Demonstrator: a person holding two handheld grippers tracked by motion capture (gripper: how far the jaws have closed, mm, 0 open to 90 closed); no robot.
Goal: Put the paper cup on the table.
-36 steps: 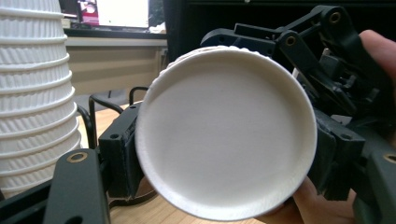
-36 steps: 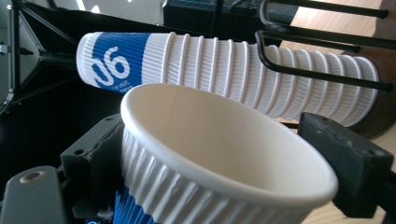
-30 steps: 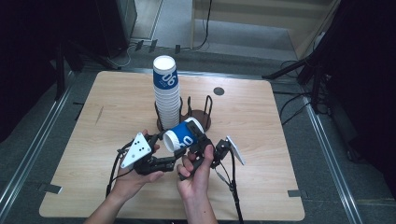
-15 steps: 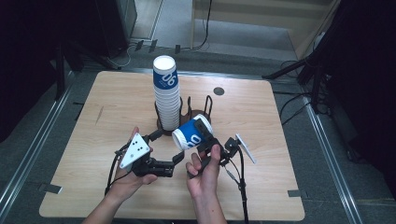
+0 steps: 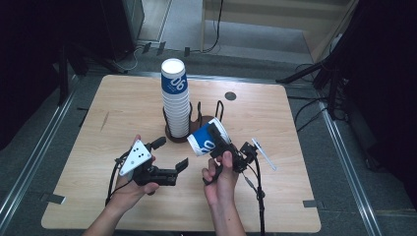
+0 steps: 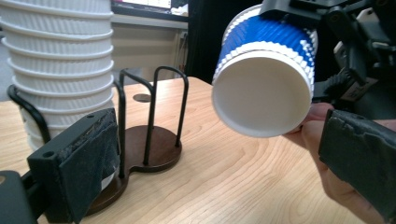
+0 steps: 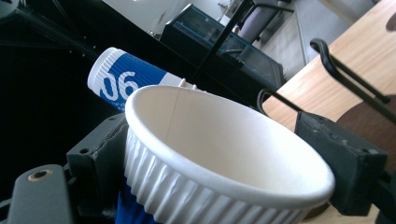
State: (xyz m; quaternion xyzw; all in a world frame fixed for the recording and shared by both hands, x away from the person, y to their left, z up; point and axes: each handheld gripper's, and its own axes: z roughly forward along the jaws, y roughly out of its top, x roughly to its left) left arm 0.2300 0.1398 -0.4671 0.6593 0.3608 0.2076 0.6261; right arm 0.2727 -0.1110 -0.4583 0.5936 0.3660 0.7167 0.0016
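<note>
Here, the right gripper (image 5: 222,143) has its fingers clamped on a blue-and-white paper cup (image 5: 206,139), one finger on each side of the ribbed wall near the rim, as the right gripper view shows. The cup is lifted clear of the wooden table (image 5: 295,147) and tilted on its side, just in front of the dark wire cup holder (image 5: 209,115). In the left gripper view its white bottom (image 6: 261,95) faces the camera. The left gripper (image 5: 174,167) sits low over the table, near the cup's base but apart from it, fingers spread wide with nothing between them. A tall stack of cups (image 5: 176,98) stands upright in the holder's left slot. The person's right hand (image 5: 221,174) grips its tool below the cup; the left hand (image 5: 130,184) rests near the table's front edge.
</note>
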